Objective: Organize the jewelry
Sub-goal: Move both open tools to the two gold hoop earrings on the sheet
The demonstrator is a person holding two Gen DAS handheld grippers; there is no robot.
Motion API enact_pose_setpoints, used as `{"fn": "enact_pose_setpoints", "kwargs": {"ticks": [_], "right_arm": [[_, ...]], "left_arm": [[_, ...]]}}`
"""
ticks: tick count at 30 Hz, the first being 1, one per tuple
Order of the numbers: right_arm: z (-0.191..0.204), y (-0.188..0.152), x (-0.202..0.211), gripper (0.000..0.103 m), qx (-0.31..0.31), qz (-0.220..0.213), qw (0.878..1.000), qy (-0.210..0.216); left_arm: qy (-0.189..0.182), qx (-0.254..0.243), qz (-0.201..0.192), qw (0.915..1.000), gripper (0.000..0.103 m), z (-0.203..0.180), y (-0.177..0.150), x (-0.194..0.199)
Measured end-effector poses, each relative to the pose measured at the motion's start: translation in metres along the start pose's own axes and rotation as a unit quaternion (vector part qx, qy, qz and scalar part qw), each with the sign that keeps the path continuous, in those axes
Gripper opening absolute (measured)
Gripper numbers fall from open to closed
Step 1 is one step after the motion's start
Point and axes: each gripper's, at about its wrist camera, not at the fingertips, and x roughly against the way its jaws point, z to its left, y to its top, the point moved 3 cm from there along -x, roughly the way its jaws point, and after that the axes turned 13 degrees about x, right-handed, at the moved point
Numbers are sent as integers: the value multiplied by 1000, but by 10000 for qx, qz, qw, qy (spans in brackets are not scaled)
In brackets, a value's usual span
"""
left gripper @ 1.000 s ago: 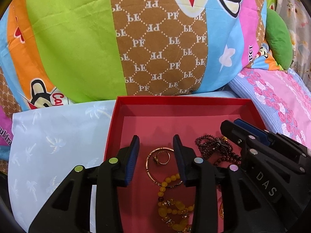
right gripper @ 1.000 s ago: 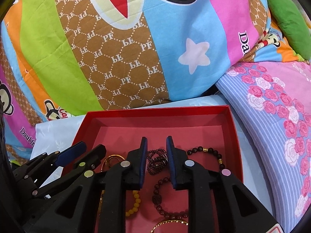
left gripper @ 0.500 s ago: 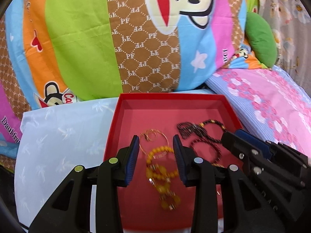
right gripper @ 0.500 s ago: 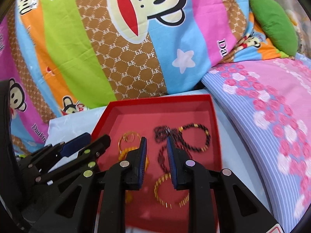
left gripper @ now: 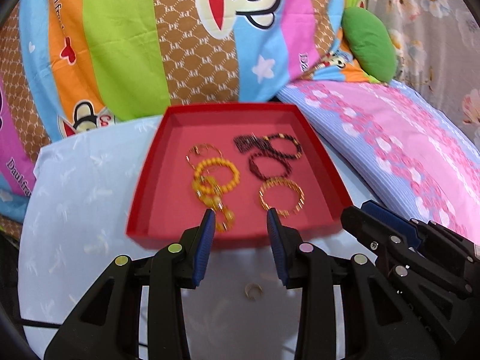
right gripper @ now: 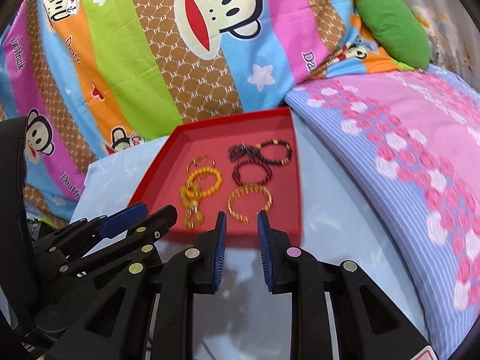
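A shallow red tray point(left gripper: 144, 204) point(right gripper: 295, 180) lies on a pale blue cloth. In it lie yellow bead bracelets point(left gripper: 216, 177) point(right gripper: 204, 183), a thin gold hoop point(left gripper: 204, 151), dark bead bracelets point(left gripper: 270, 159) point(right gripper: 258, 162) and a gold bangle point(left gripper: 282, 196) point(right gripper: 250, 201). A small gold ring point(left gripper: 253, 290) lies on the cloth in front of the tray, between the left fingers. My left gripper point(left gripper: 241, 217) is open and empty at the tray's near edge. My right gripper point(right gripper: 240, 219) is open and empty beside it, also seen in the left wrist view point(left gripper: 369, 213).
A striped cartoon monkey quilt point(left gripper: 180, 39) point(right gripper: 180, 45) is piled behind the tray. A pink flowered pillow point(left gripper: 405, 156) point(right gripper: 405, 156) lies to the right, a green cushion point(left gripper: 369, 42) point(right gripper: 393, 27) behind it. The pale blue cloth point(left gripper: 78, 204) spreads left of the tray.
Both grippers have pulled back and up from inside the tray to its near edge. The whole tray and the ring on the cloth have come into view. Both stay open.
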Motion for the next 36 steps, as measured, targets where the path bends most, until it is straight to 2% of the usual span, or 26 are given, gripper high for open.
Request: {"fn": "enact_pose_setpoints", "kwargs": {"ticks": [6,17,20,26,36], "right_arm": [[-5,-28,12,22,-71,135,9999,14],[-7,-73,12,22,91,416,9990,-144],[-8,-80,7,26,134,504,9985,-180],[-17,-90,-5,28,133,641,9973,-343],[-31,-84,-26,30,39,745,9960,-497]], "left_arm": [[-96,52,223,9997,34,-6,-29,5],[-35,7,559,9984,34,-8,-75,-3],[-9,45,631,9980,34,-4,-84,-8],[80,224,700,9973,34,11,-92,-17],[119,360,593,9975,35,26,-82,-22]]}}
